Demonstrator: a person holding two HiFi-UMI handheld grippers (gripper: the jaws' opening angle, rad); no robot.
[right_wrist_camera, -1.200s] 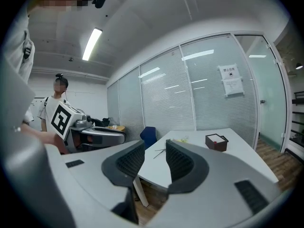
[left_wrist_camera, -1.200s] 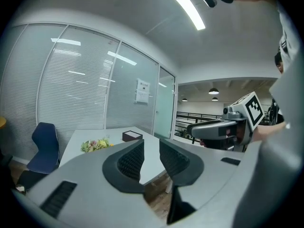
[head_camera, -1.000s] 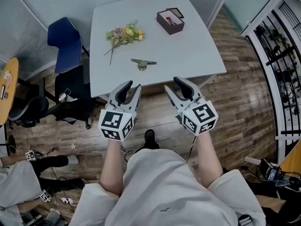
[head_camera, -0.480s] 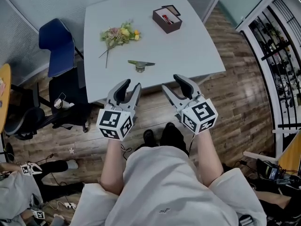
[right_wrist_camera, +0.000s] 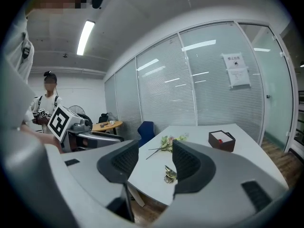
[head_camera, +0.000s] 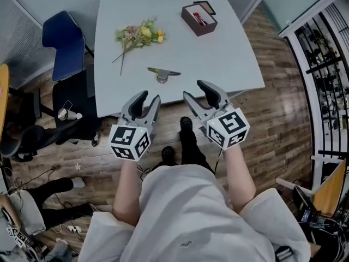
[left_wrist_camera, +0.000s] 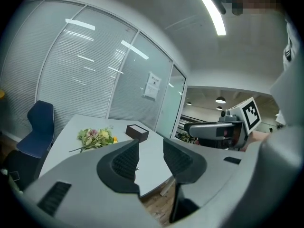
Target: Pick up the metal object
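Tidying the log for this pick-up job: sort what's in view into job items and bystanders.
Job in hand:
metal object, lying on the table
left claw and right claw, jaws opening, nothing between them

Just lying about:
flowers
brown box
blue chair

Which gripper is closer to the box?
Right. The right gripper is short of the table, in line with the box; the left gripper is farther left. Both jaws are opening, empty.

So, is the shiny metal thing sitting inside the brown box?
No, the metal object lies on the table, well apart from the brown box.
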